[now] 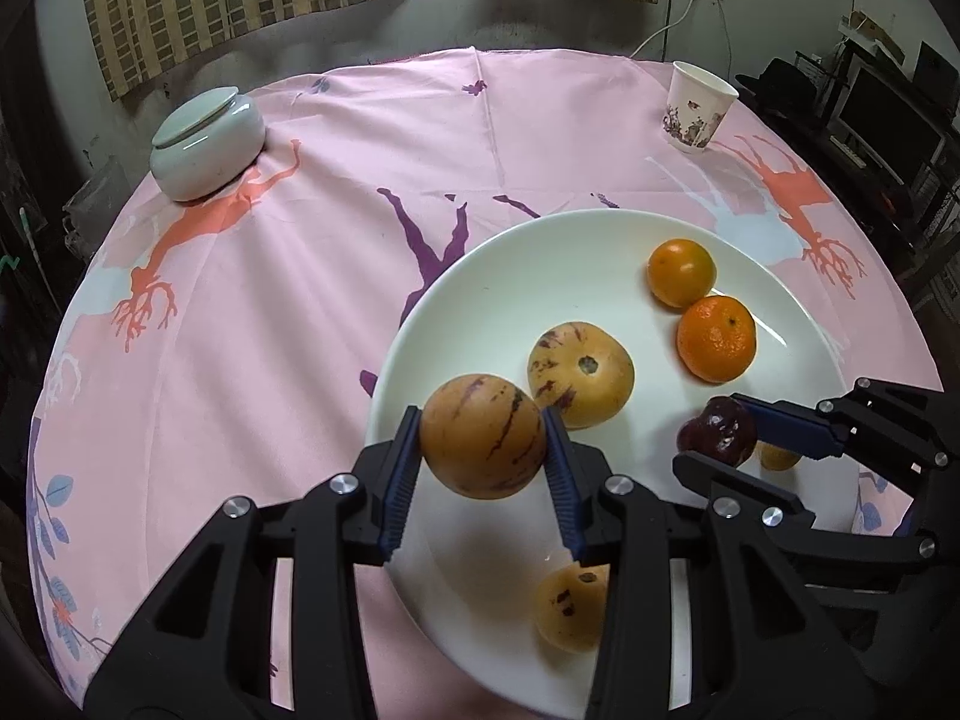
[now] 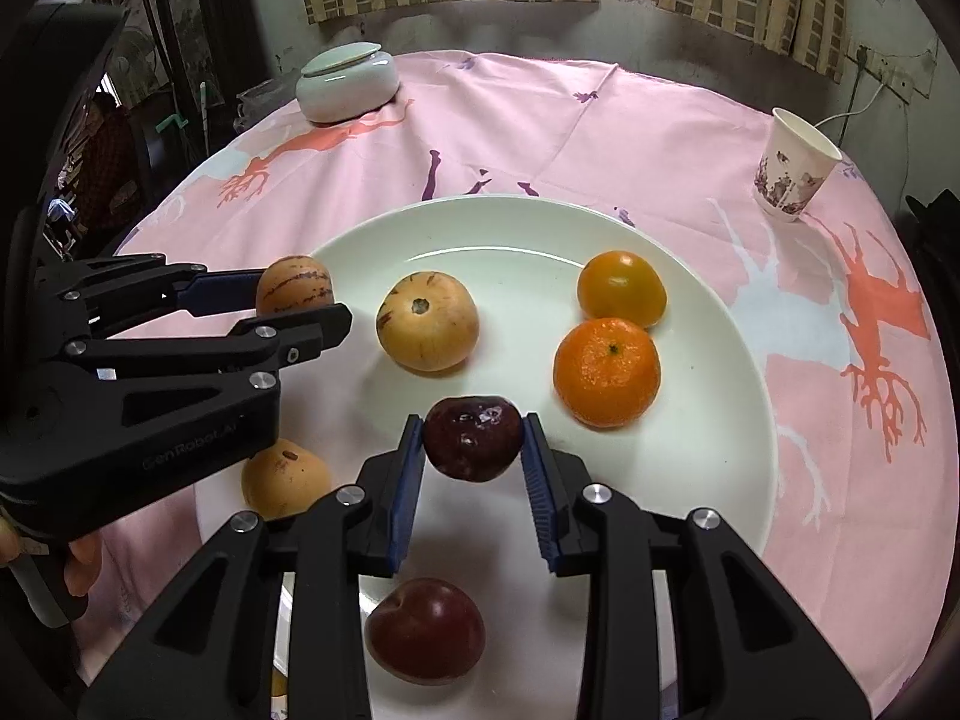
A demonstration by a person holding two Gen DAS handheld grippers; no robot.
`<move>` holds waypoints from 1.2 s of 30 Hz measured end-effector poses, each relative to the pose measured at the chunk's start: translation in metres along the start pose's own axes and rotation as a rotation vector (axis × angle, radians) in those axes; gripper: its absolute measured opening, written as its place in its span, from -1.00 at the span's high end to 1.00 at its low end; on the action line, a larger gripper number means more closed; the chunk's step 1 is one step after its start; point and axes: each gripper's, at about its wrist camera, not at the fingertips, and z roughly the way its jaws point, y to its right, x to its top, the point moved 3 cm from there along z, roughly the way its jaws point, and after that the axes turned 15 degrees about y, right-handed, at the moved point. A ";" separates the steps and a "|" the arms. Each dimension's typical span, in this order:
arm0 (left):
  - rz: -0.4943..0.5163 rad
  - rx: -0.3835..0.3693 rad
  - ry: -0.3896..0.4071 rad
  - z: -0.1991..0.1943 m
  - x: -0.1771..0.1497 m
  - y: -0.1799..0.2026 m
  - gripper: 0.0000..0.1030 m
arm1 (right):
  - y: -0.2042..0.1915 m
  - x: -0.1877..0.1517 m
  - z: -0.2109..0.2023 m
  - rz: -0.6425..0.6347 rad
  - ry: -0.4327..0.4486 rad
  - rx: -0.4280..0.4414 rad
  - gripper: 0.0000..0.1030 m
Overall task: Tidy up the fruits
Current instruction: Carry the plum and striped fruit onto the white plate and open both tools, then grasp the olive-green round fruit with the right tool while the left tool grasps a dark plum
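A white plate [image 1: 504,276] [image 2: 708,480] lies on the pink cloth. On it are a striped yellow melon [image 1: 581,373] [image 2: 427,321], two oranges [image 1: 716,337] [image 1: 681,272] [image 2: 606,371] [image 2: 621,288], another yellow melon [image 1: 570,606] [image 2: 285,478] and a dark red plum [image 2: 425,630]. My left gripper [image 1: 483,441] [image 2: 300,306] is shut on a striped yellow melon [image 1: 483,437] [image 2: 294,293], held above the plate's left rim. My right gripper [image 2: 472,447] [image 1: 720,438] is shut on a dark red plum [image 2: 472,438] [image 1: 717,432], held above the plate.
A pale green lidded jar [image 1: 207,144] [image 2: 348,81] stands at the far left of the round table. A patterned paper cup [image 1: 696,105] [image 2: 795,165] stands at the far right. Curtains and a wall lie behind; a person's hand [image 2: 78,564] shows at left.
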 end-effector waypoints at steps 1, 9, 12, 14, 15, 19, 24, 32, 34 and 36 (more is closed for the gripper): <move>-0.002 0.000 -0.003 0.002 0.001 0.000 0.22 | -0.001 -0.001 0.001 -0.004 -0.002 -0.001 0.36; 0.005 -0.003 0.045 -0.019 0.009 0.002 -0.06 | -0.005 -0.003 -0.010 -0.017 -0.009 -0.035 0.24; -0.018 -0.024 0.130 -0.057 0.012 0.001 -0.35 | -0.006 0.002 -0.044 -0.031 0.075 -0.064 -0.24; -0.025 -0.039 0.168 -0.084 0.008 0.002 -0.47 | -0.011 0.005 -0.067 -0.064 0.121 -0.074 -0.24; -0.028 -0.042 0.185 -0.098 0.003 0.003 -0.49 | -0.013 0.006 -0.075 -0.082 0.132 -0.084 -0.24; 0.006 -0.035 0.267 -0.156 -0.025 0.007 -0.67 | -0.022 -0.002 -0.124 -0.118 0.194 -0.099 -0.24; 0.014 -0.007 0.303 -0.199 -0.087 0.005 -0.78 | -0.031 -0.061 -0.172 -0.105 0.185 -0.132 -0.24; -0.059 0.009 0.222 -0.210 -0.173 -0.019 -0.78 | -0.036 -0.156 -0.194 0.059 0.158 -0.159 -0.24; -0.052 0.018 0.205 -0.210 -0.181 -0.020 -0.78 | -0.036 -0.163 -0.191 0.091 0.147 -0.148 -0.24; -0.044 0.027 0.199 -0.211 -0.185 -0.018 -0.78 | -0.035 -0.164 -0.184 0.103 0.133 -0.163 -0.24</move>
